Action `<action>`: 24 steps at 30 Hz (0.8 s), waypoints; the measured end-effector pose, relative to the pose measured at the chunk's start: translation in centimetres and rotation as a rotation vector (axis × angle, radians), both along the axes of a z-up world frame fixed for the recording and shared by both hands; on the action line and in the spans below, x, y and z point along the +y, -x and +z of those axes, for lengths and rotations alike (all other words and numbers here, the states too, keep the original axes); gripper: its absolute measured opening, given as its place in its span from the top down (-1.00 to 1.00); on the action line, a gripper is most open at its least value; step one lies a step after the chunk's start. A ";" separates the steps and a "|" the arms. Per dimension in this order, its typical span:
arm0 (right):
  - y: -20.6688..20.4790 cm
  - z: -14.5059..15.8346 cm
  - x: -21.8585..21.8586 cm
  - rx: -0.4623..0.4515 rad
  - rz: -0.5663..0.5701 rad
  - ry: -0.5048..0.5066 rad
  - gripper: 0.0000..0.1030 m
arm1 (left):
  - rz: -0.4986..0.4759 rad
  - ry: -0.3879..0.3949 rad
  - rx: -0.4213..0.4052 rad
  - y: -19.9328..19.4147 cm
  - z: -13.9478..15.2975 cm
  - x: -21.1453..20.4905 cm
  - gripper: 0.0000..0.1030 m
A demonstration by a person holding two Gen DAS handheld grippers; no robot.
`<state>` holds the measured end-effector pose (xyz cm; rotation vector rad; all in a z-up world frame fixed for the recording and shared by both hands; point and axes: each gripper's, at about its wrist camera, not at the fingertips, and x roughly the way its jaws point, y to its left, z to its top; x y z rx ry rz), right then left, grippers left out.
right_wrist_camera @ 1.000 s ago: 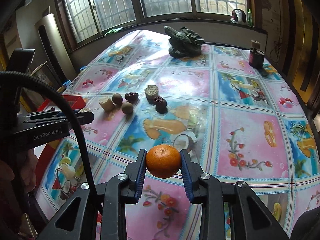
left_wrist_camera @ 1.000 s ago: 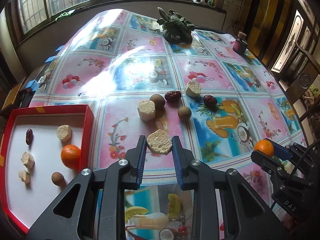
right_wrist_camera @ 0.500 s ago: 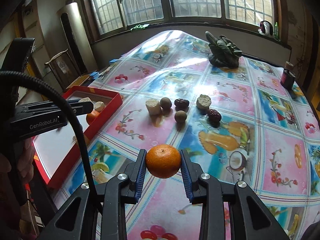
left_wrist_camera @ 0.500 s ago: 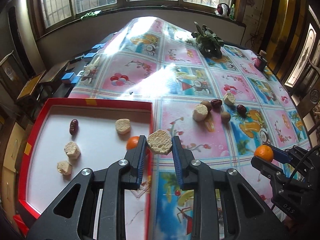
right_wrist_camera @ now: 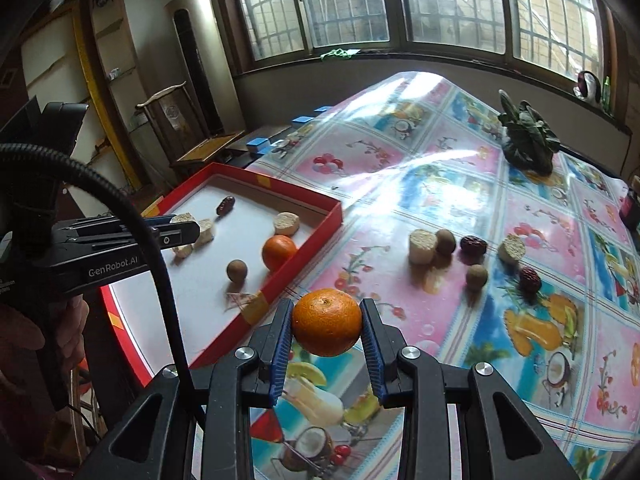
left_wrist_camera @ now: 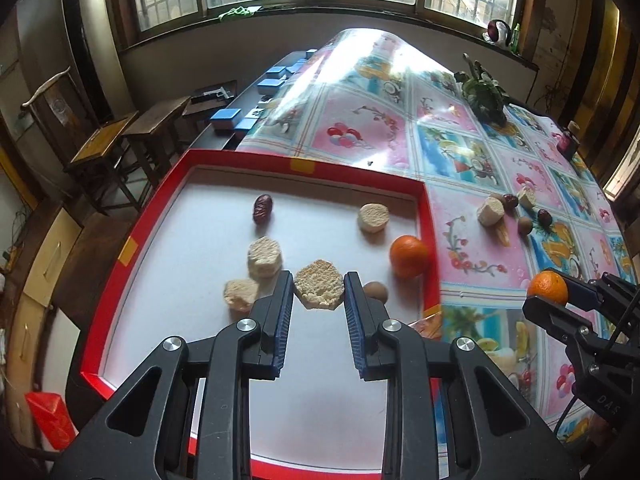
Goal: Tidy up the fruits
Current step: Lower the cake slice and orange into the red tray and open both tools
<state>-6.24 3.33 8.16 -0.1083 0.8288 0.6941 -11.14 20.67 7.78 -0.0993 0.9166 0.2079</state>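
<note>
Tray [left_wrist_camera: 430, 240] holds seven pieces; left gripper [left_wrist_camera: 319, 294] grasps a corn chunk [left_wrist_camera: 319, 290], right gripper [right_wrist_camera: 326, 326] an orange [right_wrist_camera: 326, 322]; six remain on the tabletop [right_wrist_camera: 540, 208] at 2 o'clock.

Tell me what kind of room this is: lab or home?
Most likely a lived-in home, a dining or sitting room, not a lab. A table under a glossy fruit-print tablecloth, old wooden chairs beside it, barred windows with clutter on the sill, and a potted plant on the table.
</note>
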 end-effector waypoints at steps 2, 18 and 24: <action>0.1 -0.1 1.5 0.007 0.035 -0.002 0.38 | 0.006 0.001 0.014 0.7 -0.5 0.9 0.52; 0.0 -3.3 10.6 0.085 0.222 0.027 0.38 | 0.054 0.023 0.067 1.0 -3.4 3.6 0.52; -0.3 -4.9 11.7 0.090 0.219 0.054 0.38 | 0.098 0.022 0.055 0.6 -3.8 3.9 0.52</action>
